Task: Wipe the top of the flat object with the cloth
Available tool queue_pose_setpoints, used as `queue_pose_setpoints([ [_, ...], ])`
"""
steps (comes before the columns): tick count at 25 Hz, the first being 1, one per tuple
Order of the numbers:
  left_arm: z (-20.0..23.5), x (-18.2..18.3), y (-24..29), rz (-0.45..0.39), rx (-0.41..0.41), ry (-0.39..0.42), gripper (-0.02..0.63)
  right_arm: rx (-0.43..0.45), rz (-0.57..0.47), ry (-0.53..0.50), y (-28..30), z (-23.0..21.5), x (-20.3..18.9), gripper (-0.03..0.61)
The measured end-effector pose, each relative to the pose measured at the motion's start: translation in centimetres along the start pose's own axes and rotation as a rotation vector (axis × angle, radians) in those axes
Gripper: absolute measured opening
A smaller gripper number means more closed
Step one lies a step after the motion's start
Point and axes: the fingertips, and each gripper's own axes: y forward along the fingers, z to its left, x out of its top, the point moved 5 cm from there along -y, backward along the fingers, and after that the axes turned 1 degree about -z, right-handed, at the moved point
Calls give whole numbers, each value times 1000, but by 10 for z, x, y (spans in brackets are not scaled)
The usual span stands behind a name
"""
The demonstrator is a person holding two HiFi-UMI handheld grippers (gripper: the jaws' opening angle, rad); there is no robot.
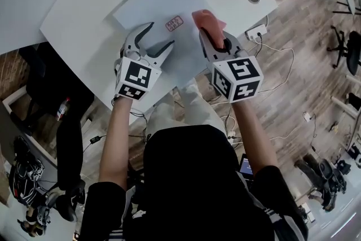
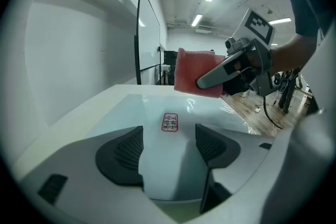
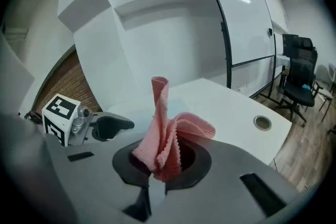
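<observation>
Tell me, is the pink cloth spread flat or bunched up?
Bunched: the pink cloth stands crumpled in folds, pinched by the right hand-held gripper.

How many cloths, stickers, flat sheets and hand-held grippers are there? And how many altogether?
pink cloth: 1
red-edged sticker: 1
flat sheet: 1
left hand-held gripper and right hand-held gripper: 2
Total: 5

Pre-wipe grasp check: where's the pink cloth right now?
The pink cloth is pinched in the right gripper, right of centre in the head view, near the right edge of the flat sheet, just right of its red-bordered label.
</observation>
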Motion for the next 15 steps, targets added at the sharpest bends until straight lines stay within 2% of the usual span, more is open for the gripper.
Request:
queue_pose_setpoints([
  [7,-6,-9,8,37,11,64,324,11,24,6,4,-1,-9,46],
  [15,-6,-10,9,52,4,59,324,10,97,-41,20,-7,-13,46],
])
